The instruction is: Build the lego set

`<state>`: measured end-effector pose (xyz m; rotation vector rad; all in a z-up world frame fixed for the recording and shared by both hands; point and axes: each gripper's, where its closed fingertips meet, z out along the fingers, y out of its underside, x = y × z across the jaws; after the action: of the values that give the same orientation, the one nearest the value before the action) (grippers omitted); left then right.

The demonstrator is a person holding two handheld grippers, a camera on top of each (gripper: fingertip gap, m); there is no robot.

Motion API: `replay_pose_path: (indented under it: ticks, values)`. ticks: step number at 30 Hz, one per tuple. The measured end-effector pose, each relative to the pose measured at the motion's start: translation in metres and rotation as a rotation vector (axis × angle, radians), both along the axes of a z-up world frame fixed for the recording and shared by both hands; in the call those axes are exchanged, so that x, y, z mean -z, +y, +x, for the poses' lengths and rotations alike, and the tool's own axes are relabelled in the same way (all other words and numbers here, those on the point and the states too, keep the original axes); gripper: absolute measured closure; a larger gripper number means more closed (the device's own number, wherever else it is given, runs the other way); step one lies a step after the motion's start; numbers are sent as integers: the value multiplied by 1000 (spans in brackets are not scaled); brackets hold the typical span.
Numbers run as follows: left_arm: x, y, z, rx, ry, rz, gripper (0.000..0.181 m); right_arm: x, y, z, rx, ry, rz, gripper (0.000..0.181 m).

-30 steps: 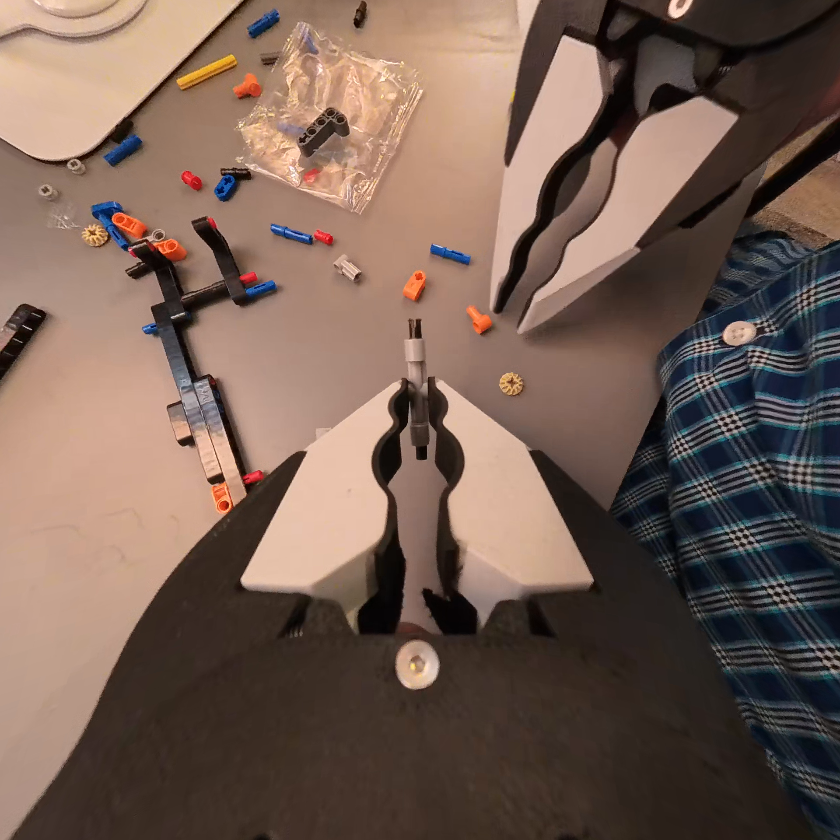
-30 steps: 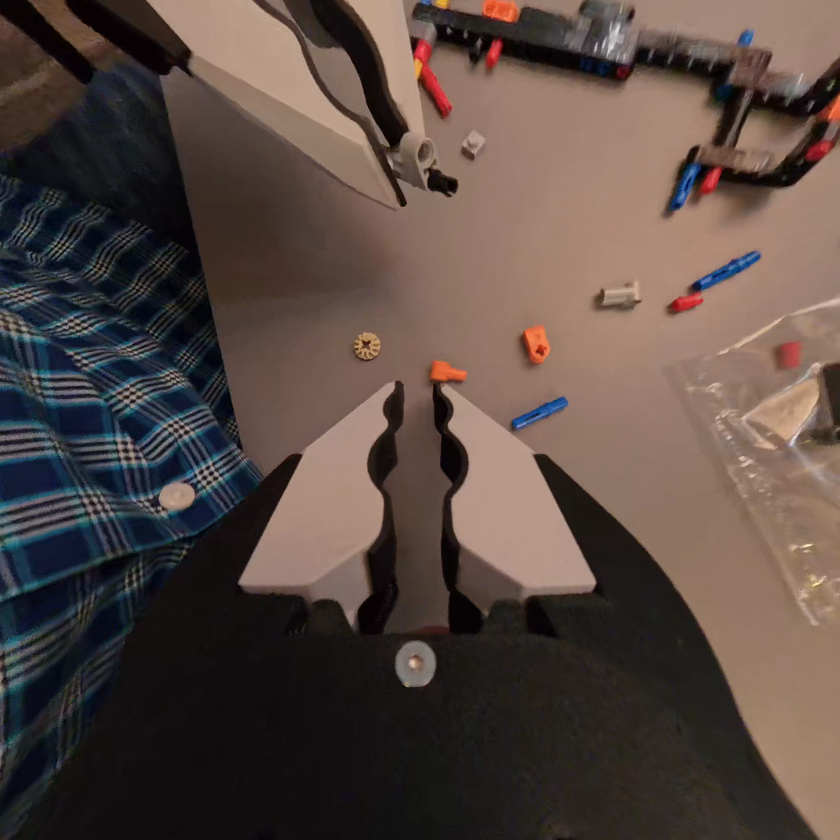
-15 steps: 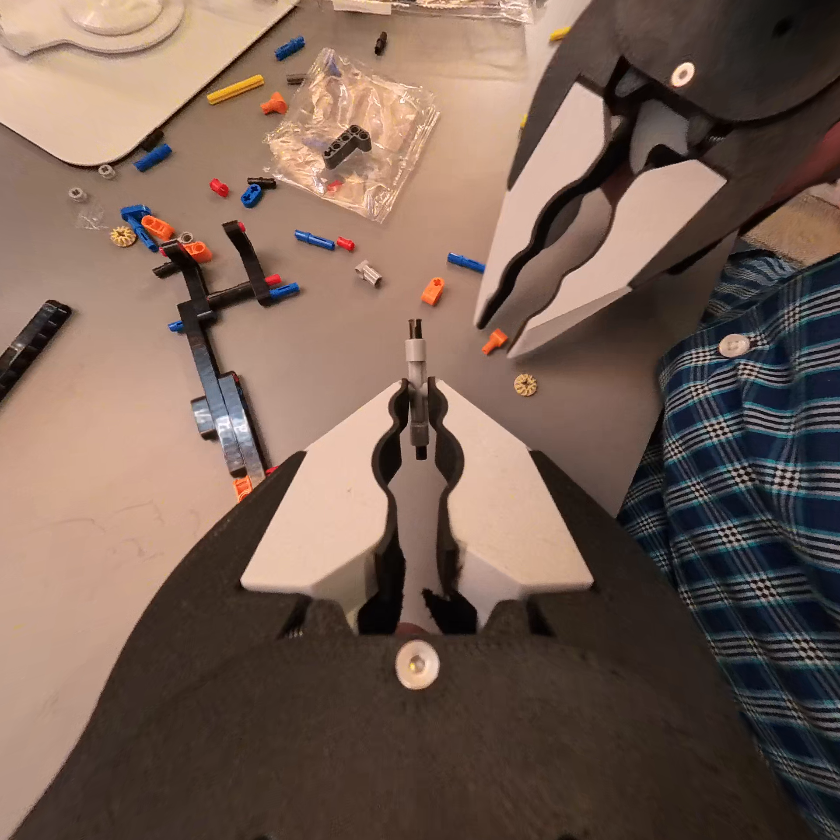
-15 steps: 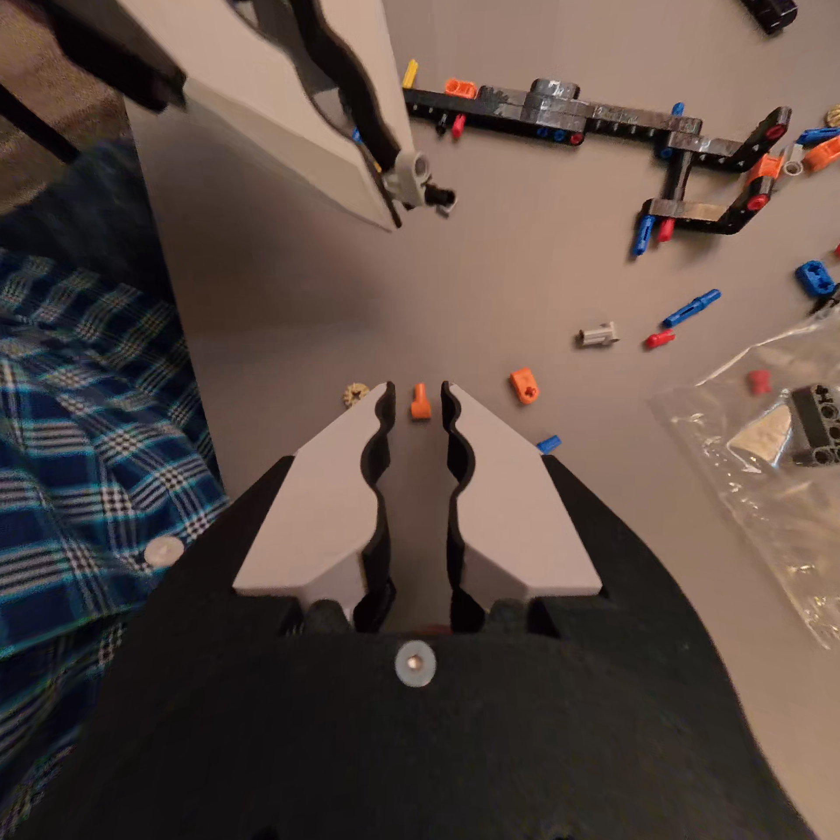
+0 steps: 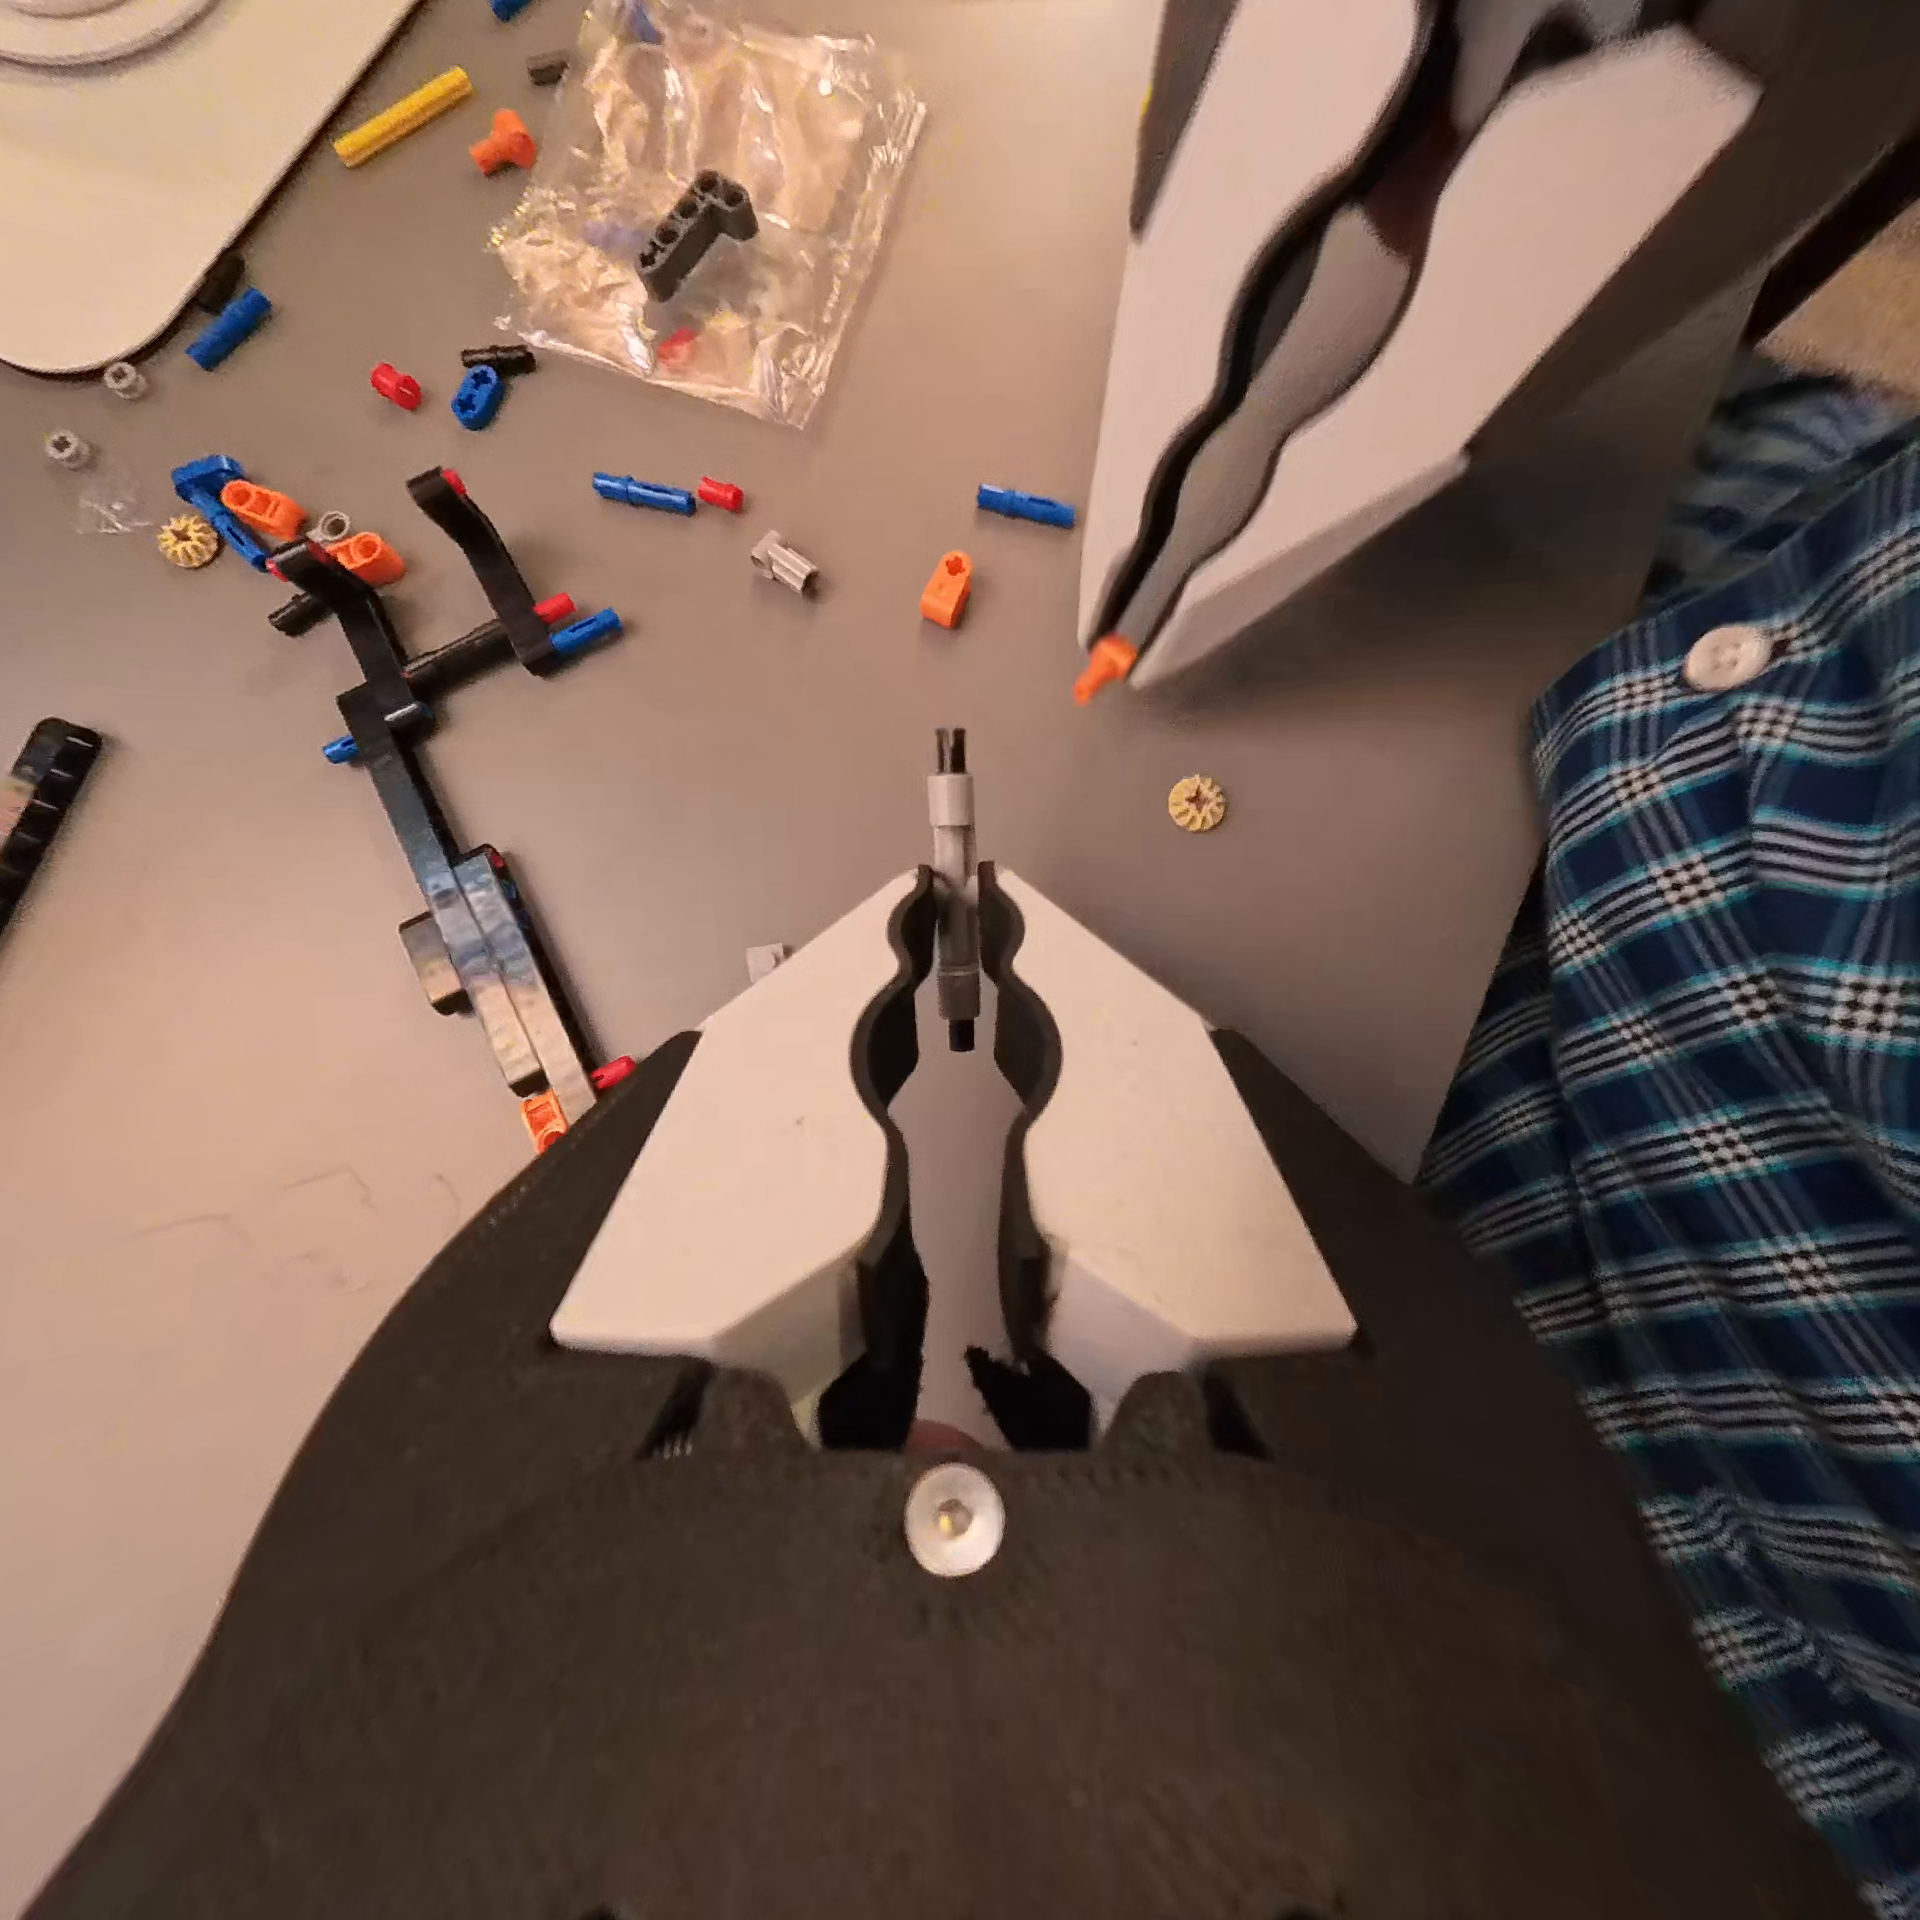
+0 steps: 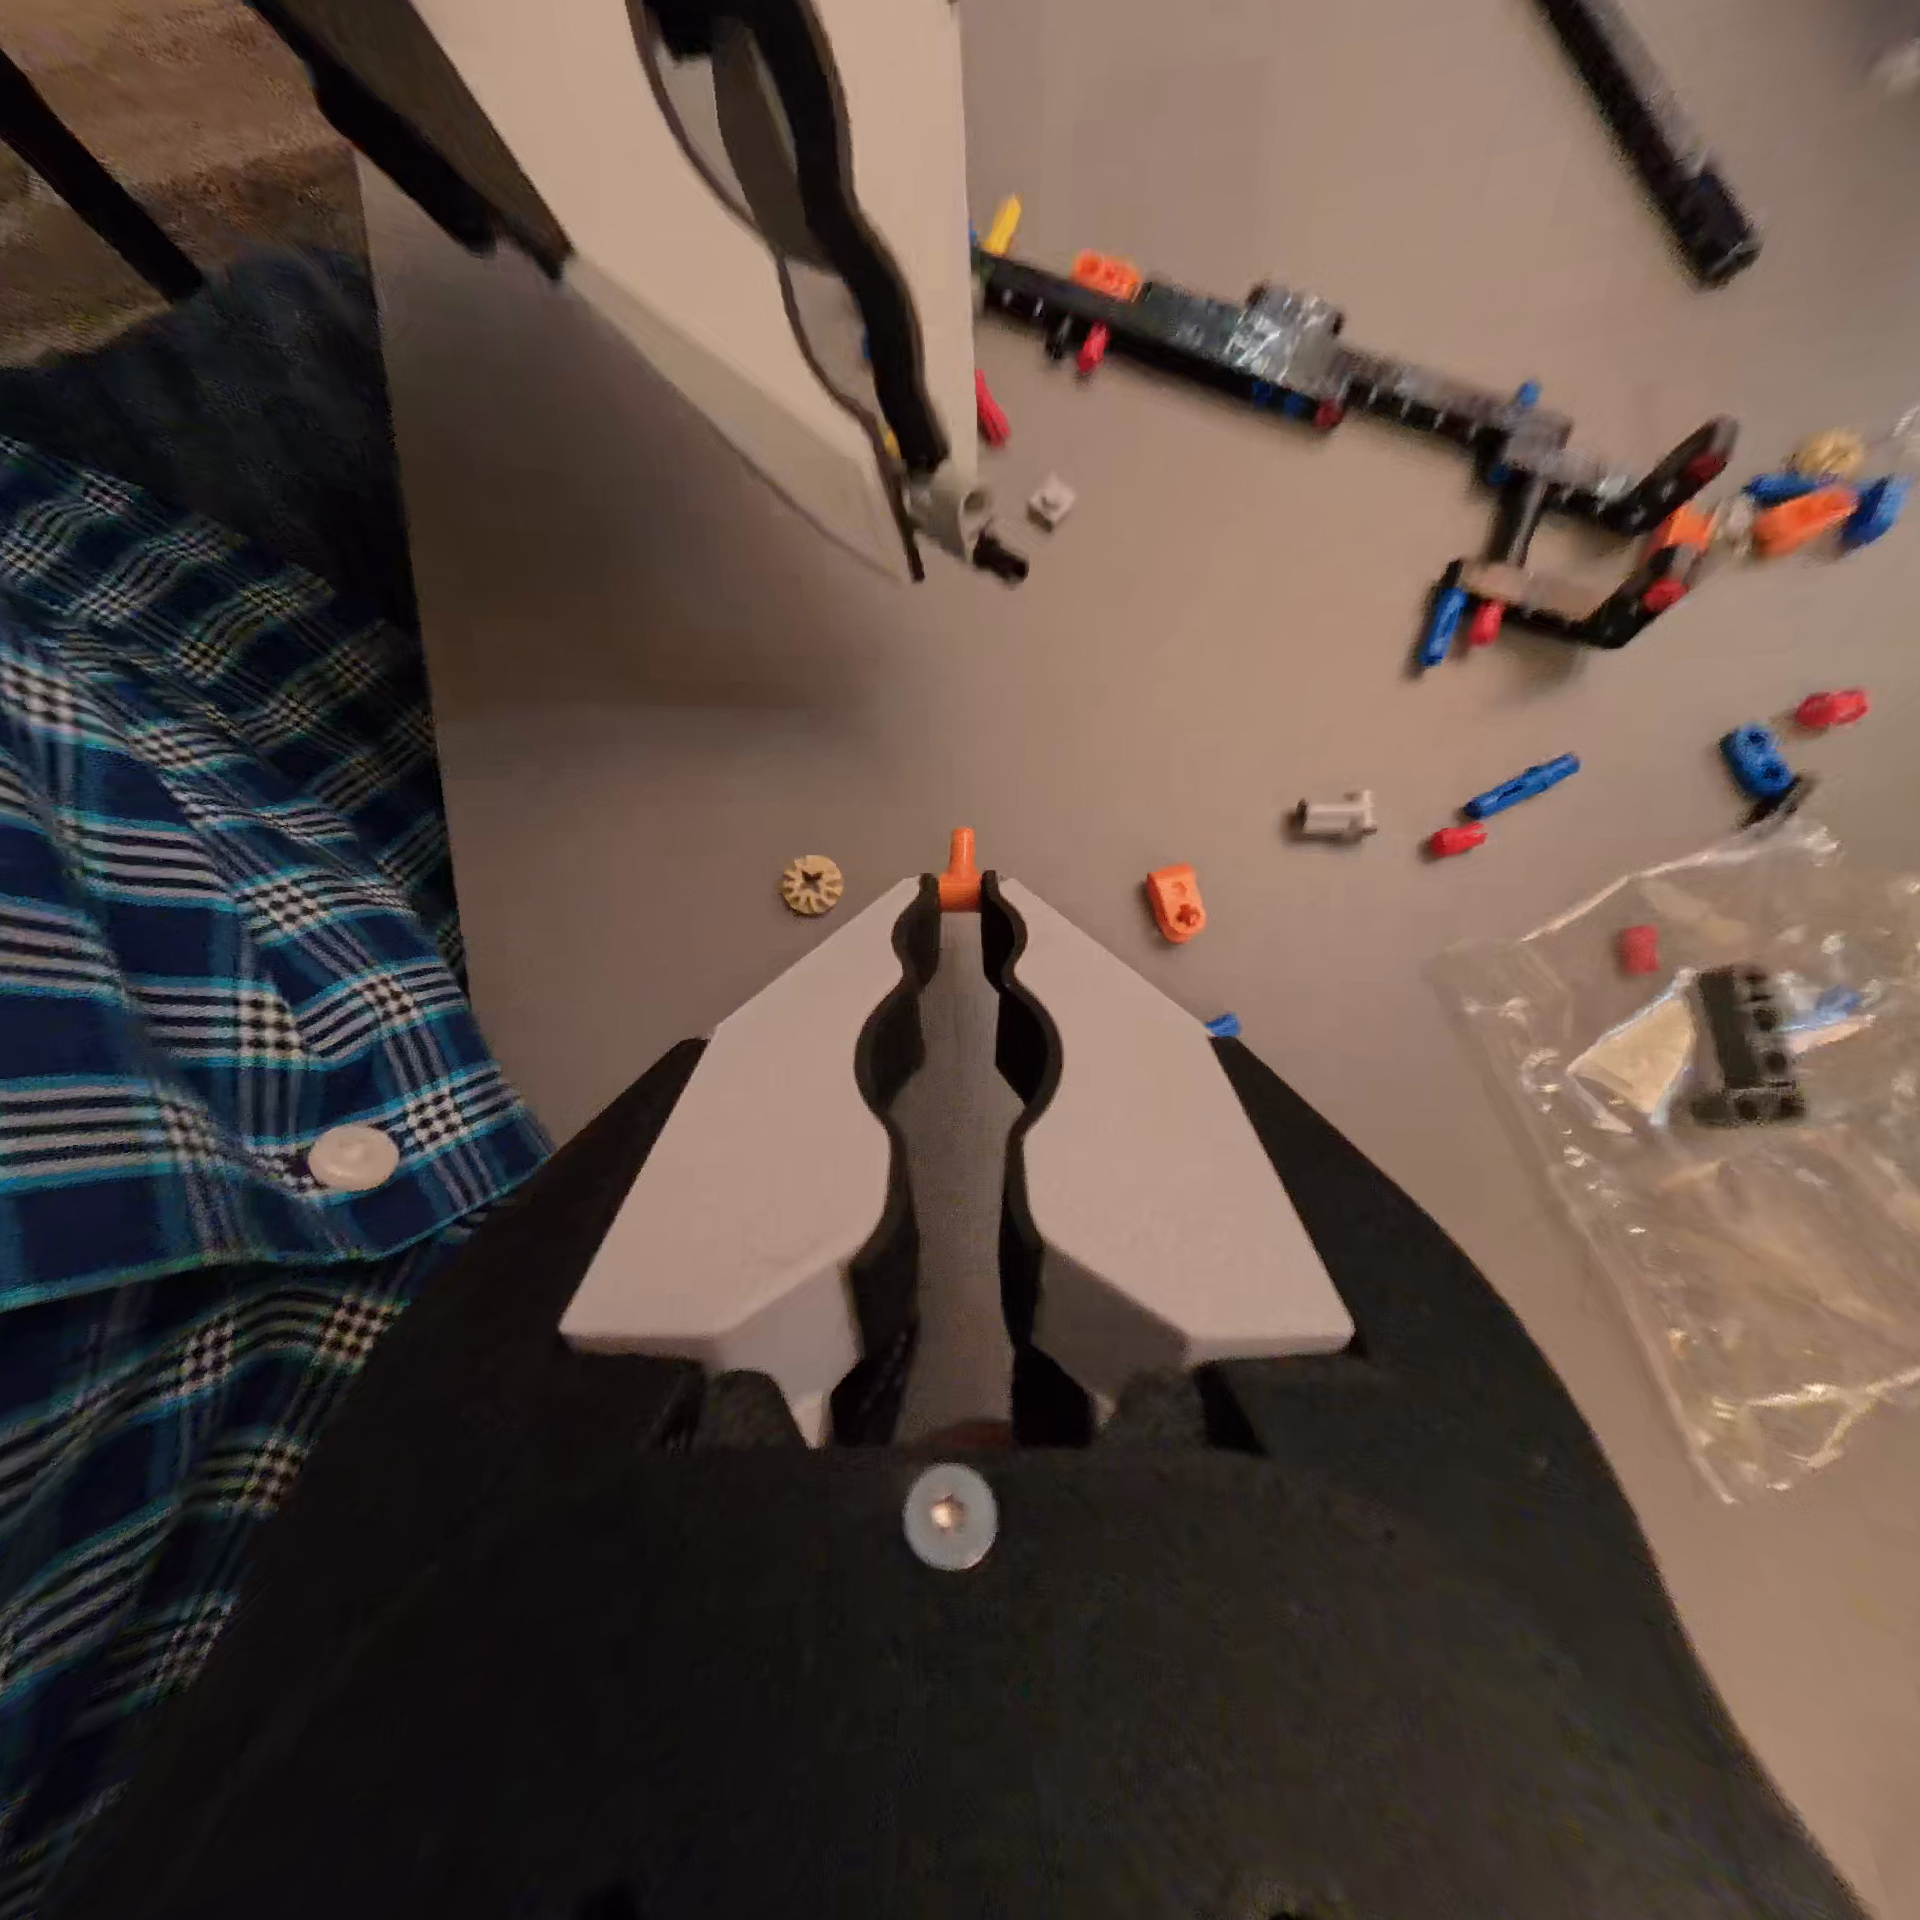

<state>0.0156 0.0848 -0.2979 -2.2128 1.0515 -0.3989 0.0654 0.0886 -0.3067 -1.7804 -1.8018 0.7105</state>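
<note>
My left gripper (image 5: 954,883) is shut on a grey connector with a black pin (image 5: 950,821) that sticks out past its tips; it also shows in the right wrist view (image 6: 961,509). My right gripper (image 6: 958,883) is shut on a small orange piece (image 6: 960,871), lifted off the grey table (image 6: 1195,644). In the left wrist view the right gripper (image 5: 1120,665) hangs at the upper right with the orange piece (image 5: 1101,667) at its tips. A black beam assembly (image 5: 457,883) with blue, red and orange pins lies at the left.
Loose parts lie around: an orange connector (image 5: 948,588), a tan gear (image 5: 1197,803), a grey piece (image 5: 785,562), blue pins (image 5: 1024,505). A clear bag (image 5: 717,208) holds a black beam. A white board (image 5: 145,156) lies at the far left. A plaid shirt (image 5: 1745,1039) borders the right. Spacing between my two grippers at the tips: around 6 cm.
My right gripper closed on the small orange piece and lifted it off the table. The left gripper kept its hold on the grey connector and barely moved.
</note>
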Motion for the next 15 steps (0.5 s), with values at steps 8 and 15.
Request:
replay_pose_path:
  ticks: [8, 15]
  values:
    - [27, -12, 6, 153, 211, -9, 176, -8, -7, -10, -207, 9, 95, 176]
    - [28, -14, 15, 172, 189, -21, 170, 0, -13, -16, -269, 26, 81, 176]
